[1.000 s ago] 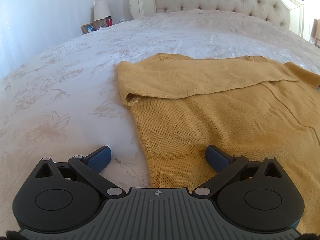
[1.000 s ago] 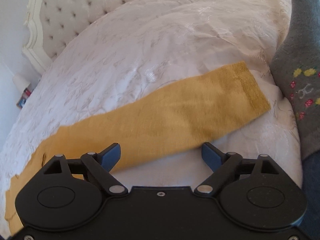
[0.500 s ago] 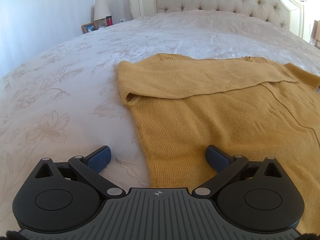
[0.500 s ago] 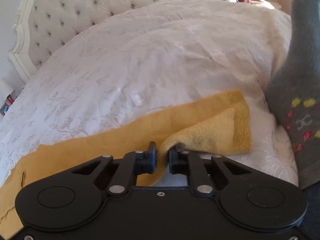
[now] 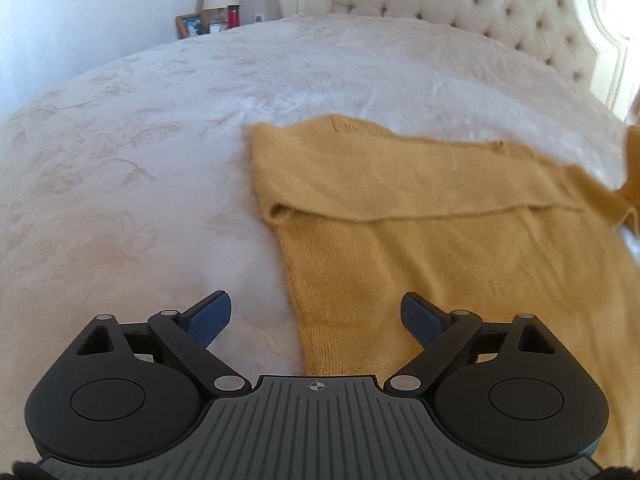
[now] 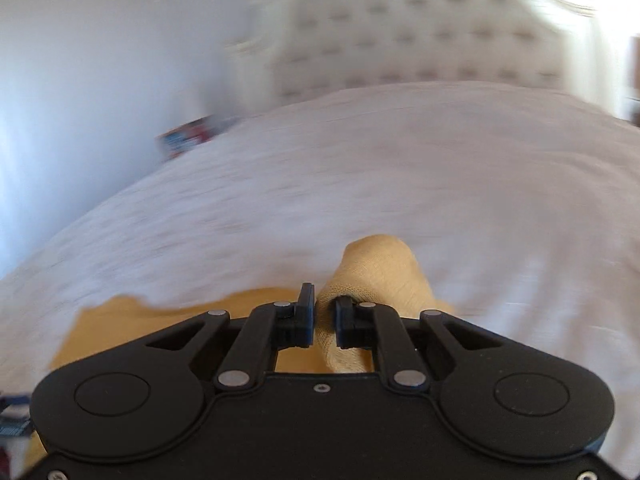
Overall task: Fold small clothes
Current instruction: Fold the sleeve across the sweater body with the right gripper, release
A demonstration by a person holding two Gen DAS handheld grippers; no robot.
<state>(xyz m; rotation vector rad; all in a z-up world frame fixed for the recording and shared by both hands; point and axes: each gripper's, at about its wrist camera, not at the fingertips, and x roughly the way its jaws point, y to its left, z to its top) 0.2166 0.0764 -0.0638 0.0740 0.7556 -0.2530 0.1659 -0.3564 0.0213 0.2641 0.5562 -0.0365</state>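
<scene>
We pinch the sleeve (image 6: pixel 378 268) of the yellow sweater (image 5: pixel 420 240) in our right gripper (image 6: pixel 325 312) above the bed (image 5: pixel 140 160), while our left gripper (image 5: pixel 316 312), jaws closing but apart, straddles the sweater's left edge.

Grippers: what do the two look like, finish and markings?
Both are black plastic with two round hubs, scissor-link fingers, silver pivot pins and dark blue pads. The left gripper has a ribbed grey centre plate with a small crosshair mark. The right gripper has a smooth black plate with one screw. No cables visible.
</scene>
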